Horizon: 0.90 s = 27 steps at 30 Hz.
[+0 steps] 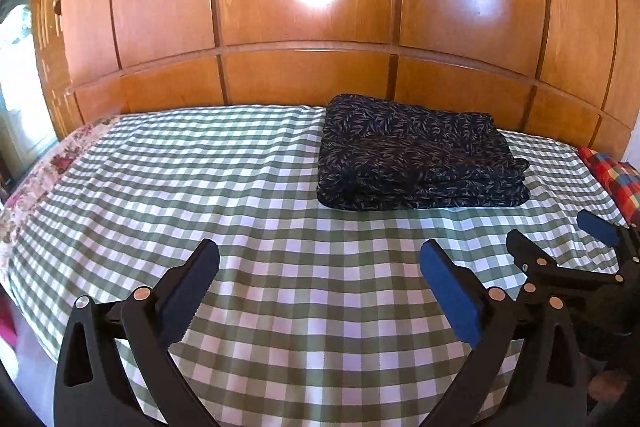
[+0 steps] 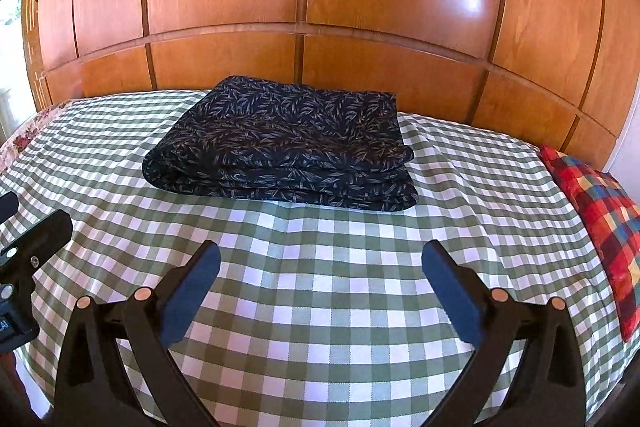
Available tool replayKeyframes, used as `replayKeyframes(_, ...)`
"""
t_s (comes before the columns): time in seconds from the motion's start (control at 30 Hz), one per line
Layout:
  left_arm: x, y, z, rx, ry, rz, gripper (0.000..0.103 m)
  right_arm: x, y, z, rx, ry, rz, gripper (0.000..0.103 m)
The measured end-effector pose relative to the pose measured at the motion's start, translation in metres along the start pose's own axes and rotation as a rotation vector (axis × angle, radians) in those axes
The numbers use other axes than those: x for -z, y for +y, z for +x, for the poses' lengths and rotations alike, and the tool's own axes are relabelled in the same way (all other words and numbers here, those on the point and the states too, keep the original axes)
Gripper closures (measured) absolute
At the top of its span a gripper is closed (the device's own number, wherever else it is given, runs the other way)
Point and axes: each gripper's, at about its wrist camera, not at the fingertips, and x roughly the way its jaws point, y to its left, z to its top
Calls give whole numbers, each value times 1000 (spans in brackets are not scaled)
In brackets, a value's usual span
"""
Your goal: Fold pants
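Dark leaf-print fabric pants (image 2: 280,151) lie folded in compact stack on green-white checked bedcover (image 2: 320,307), near wooden headboard. Left gripper (image 1: 320,267) and right gripper (image 2: 320,267) both spread wide, empty, well short of stack. Folding looks finished; next move probably none beyond pulling away.

The dark leaf-print pants (image 1: 420,155) (image 2: 284,147) sat folded up in a neat flat stack on the checked bedcover (image 1: 248,195) (image 2: 340,267), near its far edge.

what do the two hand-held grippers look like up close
Each hand-held gripper, left and right, has black plastic linkage arms with round copper-coloured pivot pins and two fingers faced with dark blue pads. No cables or sleeves show.
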Motion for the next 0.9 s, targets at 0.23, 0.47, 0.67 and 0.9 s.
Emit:
replayKeyframes(0.23, 0, 8, -3, -9, -2, -28, 4, -3, 4, -7, 8, -15, -19, 2)
replayKeyframes(0.47, -1, 10, -3, -18, 0, -37, 4, -2, 11, -14, 13, -41, -47, 2)
replayKeyframes(0.67, 0, 8, -3, -18, -3, -28, 4, 0, 15, -16, -2, -50, -57, 2)
replayKeyframes(0.9, 0, 8, -1, -17, 3, -25, 4, 3, 13, -15, -8, -44, -48, 2)
